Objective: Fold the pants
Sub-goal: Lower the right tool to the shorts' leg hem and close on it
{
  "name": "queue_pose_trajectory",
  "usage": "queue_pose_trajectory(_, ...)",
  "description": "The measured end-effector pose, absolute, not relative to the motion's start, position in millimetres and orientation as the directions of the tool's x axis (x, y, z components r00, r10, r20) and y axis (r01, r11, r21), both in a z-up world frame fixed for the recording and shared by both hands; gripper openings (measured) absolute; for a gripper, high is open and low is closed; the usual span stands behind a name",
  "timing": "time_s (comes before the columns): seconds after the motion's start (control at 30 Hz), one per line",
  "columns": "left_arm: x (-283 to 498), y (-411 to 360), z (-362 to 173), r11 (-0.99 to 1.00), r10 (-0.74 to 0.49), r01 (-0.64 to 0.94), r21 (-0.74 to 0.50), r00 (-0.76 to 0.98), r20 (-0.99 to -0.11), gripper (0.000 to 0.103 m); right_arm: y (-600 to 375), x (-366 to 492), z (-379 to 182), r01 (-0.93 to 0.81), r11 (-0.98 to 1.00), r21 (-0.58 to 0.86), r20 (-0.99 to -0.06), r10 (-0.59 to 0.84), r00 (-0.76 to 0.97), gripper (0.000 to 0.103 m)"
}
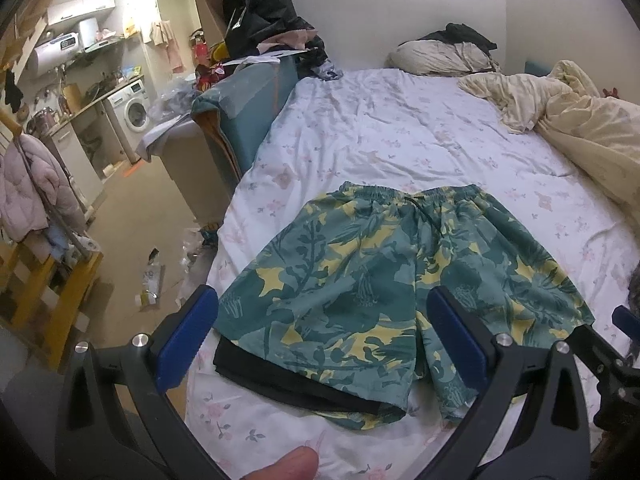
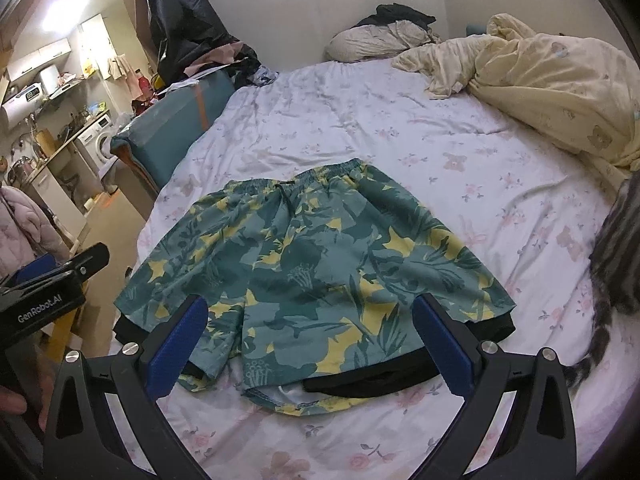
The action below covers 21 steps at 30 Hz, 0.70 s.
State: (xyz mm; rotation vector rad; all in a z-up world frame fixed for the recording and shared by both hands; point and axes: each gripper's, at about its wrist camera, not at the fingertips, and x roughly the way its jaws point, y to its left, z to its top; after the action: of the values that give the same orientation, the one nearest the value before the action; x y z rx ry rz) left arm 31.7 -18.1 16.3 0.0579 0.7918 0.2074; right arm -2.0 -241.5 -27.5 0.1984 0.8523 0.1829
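A pair of green and yellow floral shorts (image 1: 384,280) lies spread flat on the bed, waistband away from me, with black lining showing at the leg hems. It also shows in the right wrist view (image 2: 312,268). My left gripper (image 1: 324,344) is open and empty, hovering above the left leg hem. My right gripper (image 2: 310,344) is open and empty, hovering above the right leg hem. The left gripper's body (image 2: 44,292) shows at the left edge of the right wrist view.
The bed sheet (image 1: 400,132) is white with pink flowers. A crumpled cream duvet (image 2: 540,80) and a pillow (image 1: 436,56) lie at the far right. A grey striped cat (image 2: 612,256) sits at the bed's right edge. A teal headboard (image 1: 248,108) and cluttered floor are at left.
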Motion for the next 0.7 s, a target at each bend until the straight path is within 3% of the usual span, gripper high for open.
queue_pose_trajectory(0.43, 41, -20, 7, 0.979, 0.203, -0.146, 0.141, 0.673, -0.711, 0.103, -243, 5, -32, -0.062, 0.965, 0.253, -0.739, 0.234, 0.632, 0.103)
queue_pose_trajectory(0.6, 53, -25, 2, 0.980, 0.200, -0.117, 0.163, 0.661, -0.723, 0.103, -270, 16, -52, 0.041, 0.938, 0.345, -0.772, 0.258, 0.581, 0.103)
queue_pose_trajectory(0.7, 67, -33, -4, 0.983, 0.177, -0.076, 0.169, 0.647, -0.742, 0.103, -299, 26, -70, 0.151, 0.930, 0.334, -0.810, 0.201, 0.550, 0.103)
